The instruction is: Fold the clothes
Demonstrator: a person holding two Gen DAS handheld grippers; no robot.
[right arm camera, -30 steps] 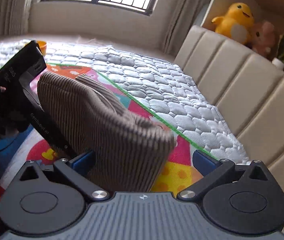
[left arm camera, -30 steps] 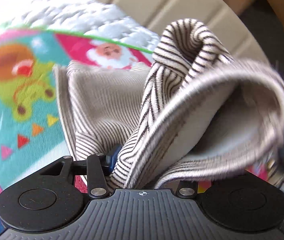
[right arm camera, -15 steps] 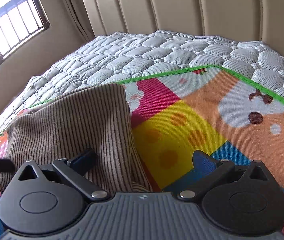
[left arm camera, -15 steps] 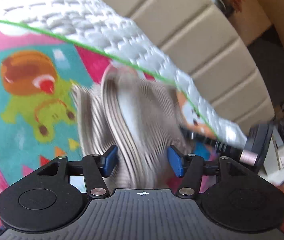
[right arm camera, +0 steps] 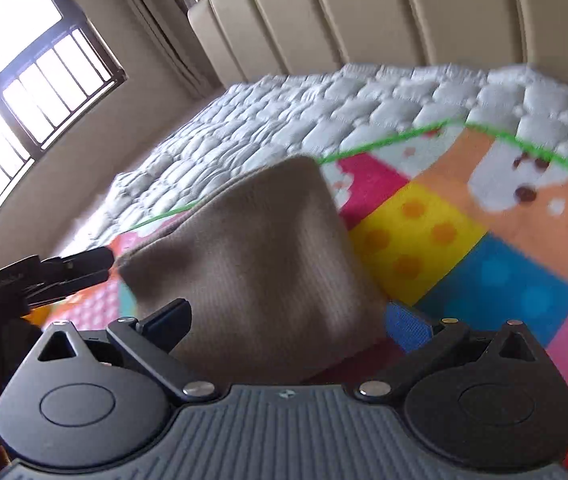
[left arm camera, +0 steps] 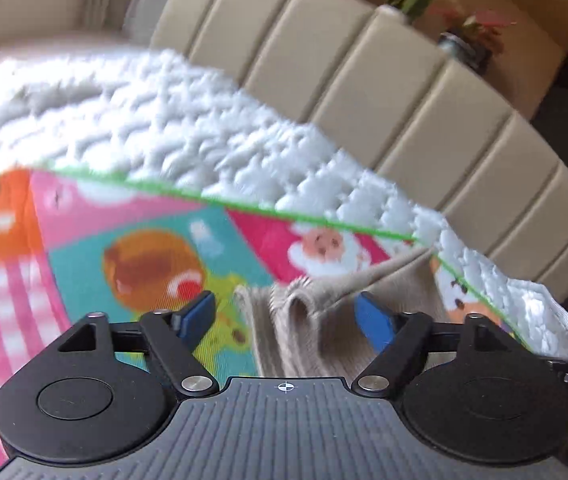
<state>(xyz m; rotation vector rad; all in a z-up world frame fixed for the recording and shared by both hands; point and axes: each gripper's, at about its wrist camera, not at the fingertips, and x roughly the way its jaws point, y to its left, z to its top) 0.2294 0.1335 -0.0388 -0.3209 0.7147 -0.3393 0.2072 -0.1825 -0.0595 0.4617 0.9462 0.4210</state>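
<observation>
While left tool point(left arm camera: 284, 316) jaws opening, striped garment point(left arm camera: 324, 320) between, ungripped; right tool point(right arm camera: 288, 320) gaping over same garment. Advice: flatten fold on play mat point(left arm camera: 123, 240) before regripping.

White quilted bed point(left arm camera: 171, 120) — bright cartoon mat point(left arm camera: 131, 224) on it, striped garment point(right arm camera: 251, 264) atop.

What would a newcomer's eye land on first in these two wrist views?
The bright cartoon play mat spread over the white quilted mattress, then the brown ribbed garment lying folded on it. It sits between the open right gripper pads; the left gripper jaws are opening above its bunched edge.
</observation>
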